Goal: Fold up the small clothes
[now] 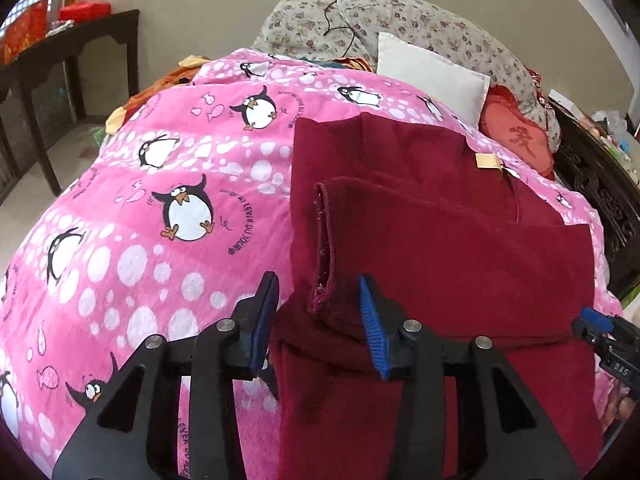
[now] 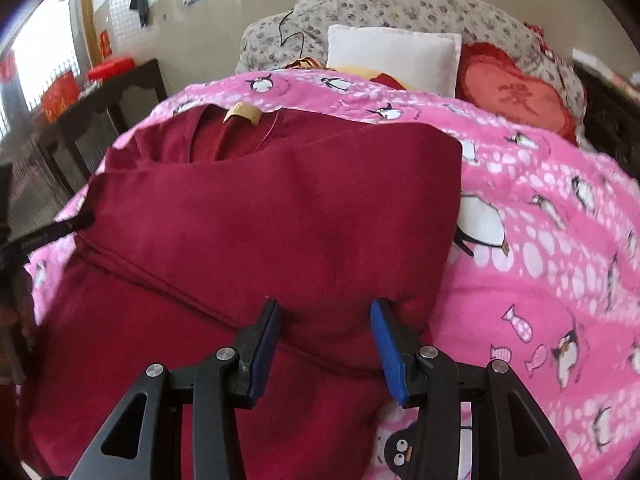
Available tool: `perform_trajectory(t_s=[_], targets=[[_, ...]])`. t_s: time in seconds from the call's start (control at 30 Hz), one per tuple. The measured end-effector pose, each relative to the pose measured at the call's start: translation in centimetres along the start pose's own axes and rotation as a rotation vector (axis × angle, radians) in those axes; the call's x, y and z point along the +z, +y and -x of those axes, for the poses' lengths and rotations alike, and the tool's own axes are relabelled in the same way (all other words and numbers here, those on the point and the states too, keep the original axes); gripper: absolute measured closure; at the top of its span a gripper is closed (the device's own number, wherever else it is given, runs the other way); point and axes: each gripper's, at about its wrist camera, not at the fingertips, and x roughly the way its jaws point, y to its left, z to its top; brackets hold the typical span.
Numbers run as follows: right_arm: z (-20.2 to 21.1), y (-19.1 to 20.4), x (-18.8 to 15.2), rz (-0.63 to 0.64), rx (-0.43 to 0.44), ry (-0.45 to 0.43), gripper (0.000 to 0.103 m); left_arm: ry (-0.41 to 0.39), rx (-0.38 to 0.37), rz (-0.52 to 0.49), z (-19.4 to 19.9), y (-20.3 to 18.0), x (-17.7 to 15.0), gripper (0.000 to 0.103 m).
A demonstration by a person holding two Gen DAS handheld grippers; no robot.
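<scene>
Both claws are spread wide with nothing pinched between the blue pads, parked over a dark red garment (image 1: 440, 240) that lies partly folded on a bed covered by a pink penguin blanket (image 1: 160, 208).

Left claw (image 1: 320, 320): the garment's left edge runs right between its fingers, and a sleeve cuff with a stitched hem (image 1: 326, 240) sits just ahead of the gap, lying on top of the body of the shirt. The left pad (image 1: 264, 320) hangs over the line where the red cloth meets the pink blanket, while the right pad (image 1: 374, 328) is over red cloth. Can't tell if either pad actually touches the fabric. Off to the far right of this claw, the tip of the other claw peeks in at the garment's right side.

Right claw (image 2: 325, 340): hovers over the near right part of the garment (image 2: 280, 220), with a folded-over flap spreading ahead of it and to its left. A seam line runs diagonally from the left down toward its left finger. Its right finger (image 2: 390, 354) sits close to the garment's right edge, pink blanket (image 2: 540, 260) just beyond.

Straight ahead of both claws, at the far end of the shirt, is the neckline with a tan label (image 2: 242, 114). Past that, a white pillow (image 2: 394, 56), a red heart cushion (image 2: 516, 92) and a floral quilt (image 2: 400, 8) pile up by the wall. Far left there's a dark wooden counter (image 1: 76, 36) carrying red boxes (image 1: 84, 10).
</scene>
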Motion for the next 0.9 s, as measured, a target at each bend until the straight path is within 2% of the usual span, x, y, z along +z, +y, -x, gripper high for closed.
perform_trajectory(t_s=[0.17,0.33,0.57,0.67,0.8,0.83,0.9], targets=[[3.3,-0.9,-1.2,-0.059,0.111,-0.006,0.058,-0.005,0.012,-0.018,1.8,-0.2,-0.7,0.063],[5.4,-1.4,-4.2,-0.074,0.112,0.032,0.058,-0.008,0.032,-0.064,3.9,-1.0,-1.9,0.063],[7.5,-2.4,-9.6,-0.120,0.218,0.098,0.056,-0.002,0.032,-0.106,6.8,-1.4,-4.5,0.063],[8.3,-2.3,-11.8,-0.124,0.243,0.110,0.054,0.029,0.003,-0.088,8.1,-0.9,-6.0,0.063],[9.1,-2.7,-14.2,-0.162,0.313,0.117,0.043,0.082,-0.046,-0.048,10.2,1.1,-8.5,0.062],[9.2,-2.9,-14.8,-0.172,0.330,0.118,0.043,0.092,-0.055,-0.039,10.6,1.4,-9.1,0.061],[9.4,-3.0,-15.4,-0.180,0.344,0.113,0.043,0.121,-0.087,-0.012,11.3,2.3,-10.5,0.051]])
